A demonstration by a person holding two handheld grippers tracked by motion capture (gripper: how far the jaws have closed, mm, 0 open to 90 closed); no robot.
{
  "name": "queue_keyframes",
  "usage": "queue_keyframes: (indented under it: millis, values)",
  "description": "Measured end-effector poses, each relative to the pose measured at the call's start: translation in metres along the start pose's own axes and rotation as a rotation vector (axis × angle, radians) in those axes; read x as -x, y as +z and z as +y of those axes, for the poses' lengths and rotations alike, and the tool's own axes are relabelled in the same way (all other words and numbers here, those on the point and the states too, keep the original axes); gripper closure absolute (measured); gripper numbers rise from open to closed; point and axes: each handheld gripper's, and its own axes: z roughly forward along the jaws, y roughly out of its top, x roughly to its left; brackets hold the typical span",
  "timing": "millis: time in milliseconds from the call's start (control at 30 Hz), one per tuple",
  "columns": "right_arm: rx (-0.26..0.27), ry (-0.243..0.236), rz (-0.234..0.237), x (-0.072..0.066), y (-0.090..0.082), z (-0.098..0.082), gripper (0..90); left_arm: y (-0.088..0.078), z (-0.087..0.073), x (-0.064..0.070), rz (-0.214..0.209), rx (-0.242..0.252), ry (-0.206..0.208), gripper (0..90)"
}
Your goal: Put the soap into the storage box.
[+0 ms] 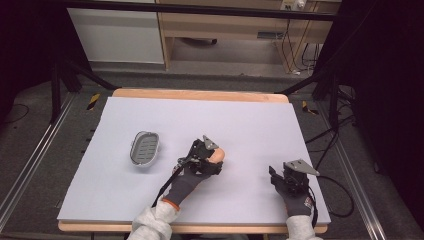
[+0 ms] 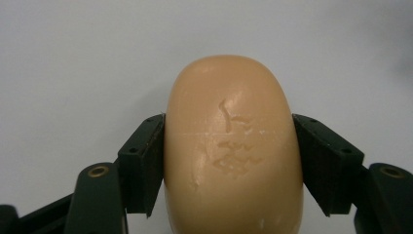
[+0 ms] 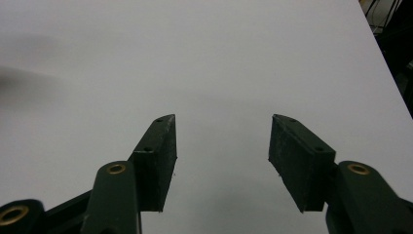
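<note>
Clamped on a peach-coloured bar of soap (image 2: 233, 151), the left gripper (image 2: 229, 161) presses its two black jaws against the bar's long sides near the middle of the white sheet (image 1: 240, 120) covering the table. To its right, near the front edge, the right gripper (image 3: 221, 161) rests with its jaws spread apart and bare sheet between them. Farther back and to the left lies a grey oval soap dish (image 1: 144, 148), well apart from the soap.
</note>
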Motion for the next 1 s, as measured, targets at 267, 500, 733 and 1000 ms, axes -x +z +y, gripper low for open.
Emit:
queue_keyframes:
  millis: [267, 500, 733, 1000]
  values:
    - [-0.001, 0.001, 0.0, 0.0, 0.0, 0.0, 43.9, -0.024, 0.001, -0.009, 0.014, 0.033, 0.0, 31.7]
    - [-0.002, 0.002, 0.0, -0.001, 0.0, 0.0, 44.2, -0.038, -0.002, -0.017, 0.018, 0.05, -0.009, 31.7]
    - [-0.002, 0.002, 0.0, -0.001, 0.0, 0.0, 44.6, -0.052, -0.006, -0.027, 0.028, 0.073, -0.021, 31.8]
    - [-0.004, -0.001, -0.001, -0.001, 0.001, 0.0, 45.0, -0.068, -0.013, -0.041, 0.049, 0.089, -0.043, 31.8]
